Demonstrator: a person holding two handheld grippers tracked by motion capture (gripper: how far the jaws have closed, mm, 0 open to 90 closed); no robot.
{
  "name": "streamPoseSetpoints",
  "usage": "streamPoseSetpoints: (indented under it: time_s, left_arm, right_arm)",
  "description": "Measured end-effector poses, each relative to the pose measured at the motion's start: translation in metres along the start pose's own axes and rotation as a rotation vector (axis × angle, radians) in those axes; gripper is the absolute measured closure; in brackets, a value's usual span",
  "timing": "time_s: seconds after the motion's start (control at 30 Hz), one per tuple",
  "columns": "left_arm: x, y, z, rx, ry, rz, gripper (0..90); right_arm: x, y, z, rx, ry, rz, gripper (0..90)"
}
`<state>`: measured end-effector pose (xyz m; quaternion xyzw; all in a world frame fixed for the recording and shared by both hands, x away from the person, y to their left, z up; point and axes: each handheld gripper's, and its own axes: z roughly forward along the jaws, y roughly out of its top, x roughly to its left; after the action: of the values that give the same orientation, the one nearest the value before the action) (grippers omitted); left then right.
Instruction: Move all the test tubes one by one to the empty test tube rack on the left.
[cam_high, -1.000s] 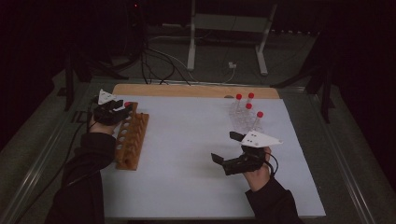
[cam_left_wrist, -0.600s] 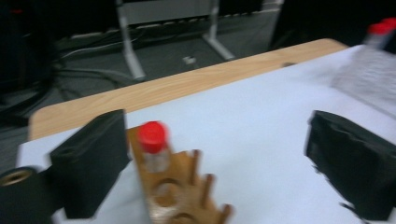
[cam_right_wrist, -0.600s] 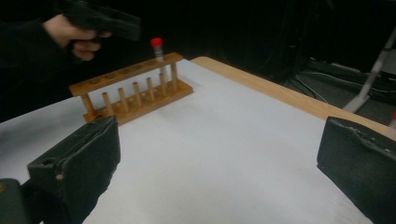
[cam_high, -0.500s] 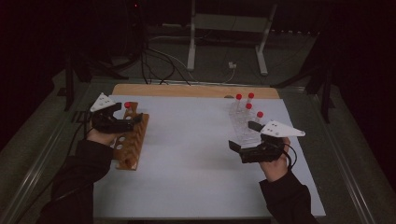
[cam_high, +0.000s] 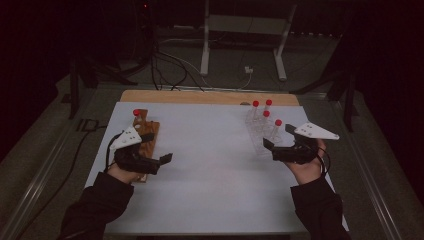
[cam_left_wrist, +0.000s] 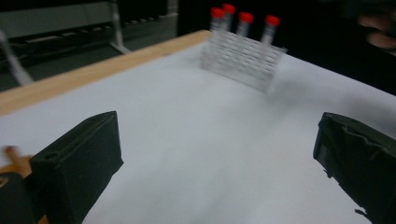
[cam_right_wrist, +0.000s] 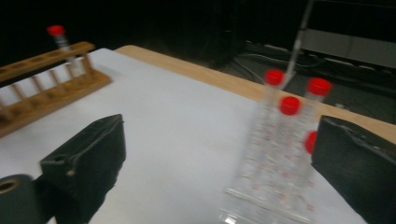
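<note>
Red-capped tubes (cam_high: 265, 119) in their clear rack (cam_high: 261, 136) stand just beyond the wide-open, empty right tongs (cam_high: 278, 138)

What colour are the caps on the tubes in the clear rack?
Red caps, clearest in the right gripper view.

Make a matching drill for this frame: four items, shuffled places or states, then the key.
Things:
1. wooden rack
2. clear rack
3. left tongs
4. right tongs

Places or states:
A. open, beside the red-capped tubes on the table's right
B. holds four red-capped tubes
C. holds one red-capped tube at its far end
D. open over bare white table, nothing between the jaws

Pairs: 1-C, 2-B, 3-D, 4-A
</note>
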<state>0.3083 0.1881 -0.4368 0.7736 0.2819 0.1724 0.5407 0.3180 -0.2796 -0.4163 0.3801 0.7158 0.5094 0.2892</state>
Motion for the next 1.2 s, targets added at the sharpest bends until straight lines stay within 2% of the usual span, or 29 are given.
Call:
streamPoseSetpoints:
  time_s: [0.1,0.3,0.33,0.37,0.43,0.5,0.57,0.63,0.77,1.0,1.2]
  left_arm:
    - [-0.013,-0.005,0.004,0.011,-0.032,0.026,1.8]
    - [-0.03,-0.015,0.013,0.031,-0.095,0.042,1.9]
    - [-0.032,-0.016,0.015,0.041,-0.107,0.042,1.8]
    - [-0.033,-0.017,0.017,0.047,-0.11,0.045,1.9]
    - [-0.035,-0.019,0.019,0.056,-0.13,0.045,1.9]
    - [-0.036,-0.021,0.021,0.058,-0.135,0.047,1.9]
    - [-0.037,-0.022,0.021,0.058,-0.129,0.049,1.9]
    - [-0.037,-0.023,0.021,0.062,-0.135,0.049,1.9]
    - [-0.037,-0.023,0.02,0.061,-0.131,0.049,1.9]
    - [-0.037,-0.024,0.021,0.064,-0.138,0.048,1.9]
    - [-0.035,-0.024,0.02,0.066,-0.132,0.048,1.9]
  right_arm:
    - [-0.012,-0.007,0.005,0.017,-0.045,0.03,3.4]
    - [-0.033,-0.022,0.022,0.064,-0.114,0.063,7.7]
    - [-0.035,-0.024,0.024,0.066,-0.121,0.067,10.2]
    - [-0.038,-0.026,0.026,0.071,-0.12,0.072,17.6]
    - [-0.042,-0.028,0.031,0.079,-0.135,0.075,19.7]
    - [-0.047,-0.031,0.036,0.092,-0.142,0.097,26.7]
    - [-0.051,-0.033,0.042,0.098,-0.162,0.106,31.4]
    - [-0.054,-0.035,0.048,0.118,-0.166,0.109,39.9]
    - [-0.058,-0.037,0.057,0.155,-0.176,0.115,47.7]
    - [-0.063,-0.042,0.068,0.191,-0.186,0.127,55.3]
    - [-0.065,-0.043,0.074,0.2,-0.202,0.132,63.8]
